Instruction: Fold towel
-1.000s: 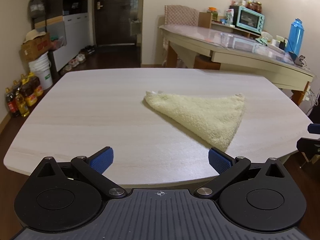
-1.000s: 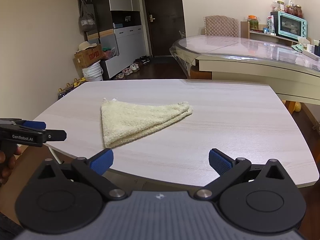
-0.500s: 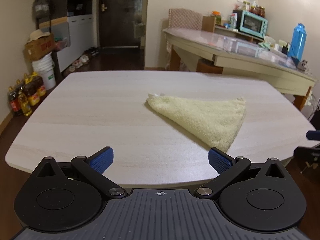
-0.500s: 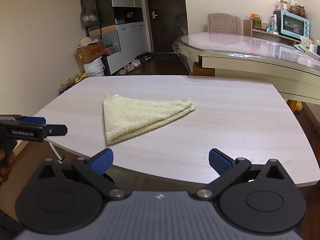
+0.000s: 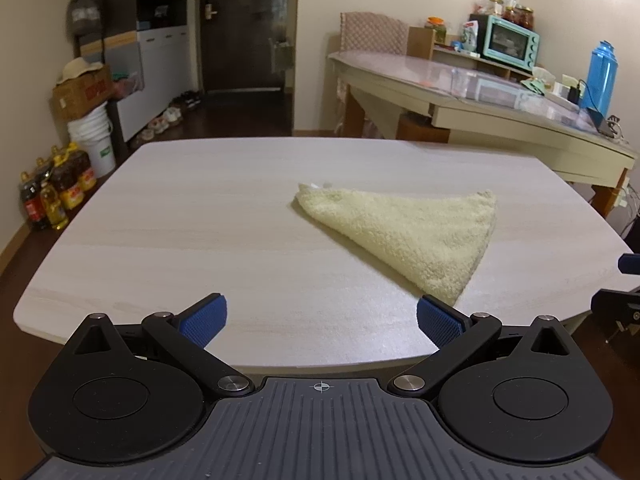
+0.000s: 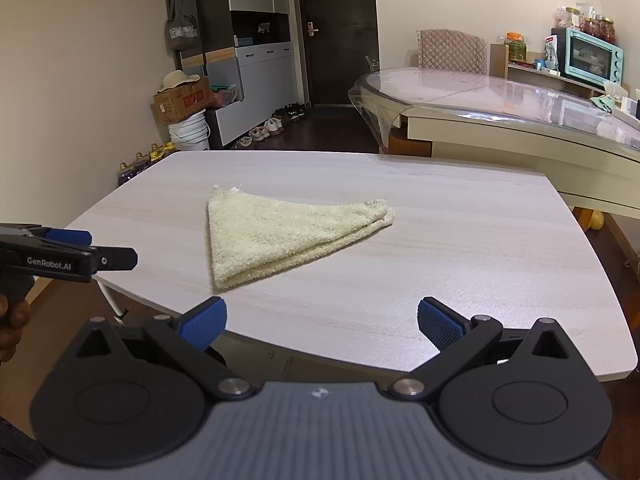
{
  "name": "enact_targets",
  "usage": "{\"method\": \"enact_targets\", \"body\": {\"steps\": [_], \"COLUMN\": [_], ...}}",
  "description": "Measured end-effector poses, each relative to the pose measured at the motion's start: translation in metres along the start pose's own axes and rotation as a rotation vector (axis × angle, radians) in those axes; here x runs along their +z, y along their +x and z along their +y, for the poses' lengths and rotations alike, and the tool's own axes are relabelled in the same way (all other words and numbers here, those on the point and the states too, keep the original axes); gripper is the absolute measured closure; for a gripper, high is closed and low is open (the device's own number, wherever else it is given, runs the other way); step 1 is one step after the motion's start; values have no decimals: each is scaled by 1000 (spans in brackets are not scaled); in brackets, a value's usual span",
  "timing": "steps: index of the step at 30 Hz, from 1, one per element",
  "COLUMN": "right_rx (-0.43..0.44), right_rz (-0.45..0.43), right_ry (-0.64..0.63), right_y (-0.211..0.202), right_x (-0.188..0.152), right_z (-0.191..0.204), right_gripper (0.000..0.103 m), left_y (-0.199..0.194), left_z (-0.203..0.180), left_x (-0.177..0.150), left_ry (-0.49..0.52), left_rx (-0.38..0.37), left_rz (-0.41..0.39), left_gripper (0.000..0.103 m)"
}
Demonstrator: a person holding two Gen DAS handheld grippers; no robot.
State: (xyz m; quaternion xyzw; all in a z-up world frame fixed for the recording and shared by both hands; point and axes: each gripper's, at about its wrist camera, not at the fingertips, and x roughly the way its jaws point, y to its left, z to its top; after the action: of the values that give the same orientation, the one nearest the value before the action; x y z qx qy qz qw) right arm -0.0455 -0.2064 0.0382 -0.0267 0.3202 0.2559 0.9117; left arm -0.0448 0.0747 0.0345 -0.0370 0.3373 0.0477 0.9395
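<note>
A pale yellow towel (image 5: 408, 232) (image 6: 280, 236) lies folded into a layered triangle on the light wood table (image 5: 200, 232) (image 6: 460, 248). My left gripper (image 5: 318, 318) is open and empty over the table's near edge, the towel's near tip just ahead of its right finger. My right gripper (image 6: 318, 320) is open and empty at the near edge, short of the towel. In the right wrist view the left gripper (image 6: 68, 258) shows from the side at the far left, with a hand (image 6: 12, 320) on its handle.
A second, glass-topped table (image 5: 480, 96) stands behind on the right, carrying a blue bottle (image 5: 600, 76) and a teal oven (image 5: 510, 42). Oil bottles (image 5: 56, 192), a white bucket (image 5: 96, 140) and a cardboard box (image 5: 82, 90) stand on the floor at left.
Both grippers have drawn back and risen slightly, so the table sits a little lower in both views. The towel has not moved. Both stay open.
</note>
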Motion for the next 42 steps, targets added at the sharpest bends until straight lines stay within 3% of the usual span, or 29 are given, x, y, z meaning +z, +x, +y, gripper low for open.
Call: {"method": "enact_targets", "body": {"steps": [42], "right_rx": [-12], "right_rz": [11], "right_ry": [6], "right_y": [0], "right_x": [0], "right_z": [-6], "right_gripper": [0], "left_y": [3], "left_z": [-7], "left_x": [-4], "left_ry": [30], "left_rx": [-53], "left_rz": [6], "left_gripper": [0]}}
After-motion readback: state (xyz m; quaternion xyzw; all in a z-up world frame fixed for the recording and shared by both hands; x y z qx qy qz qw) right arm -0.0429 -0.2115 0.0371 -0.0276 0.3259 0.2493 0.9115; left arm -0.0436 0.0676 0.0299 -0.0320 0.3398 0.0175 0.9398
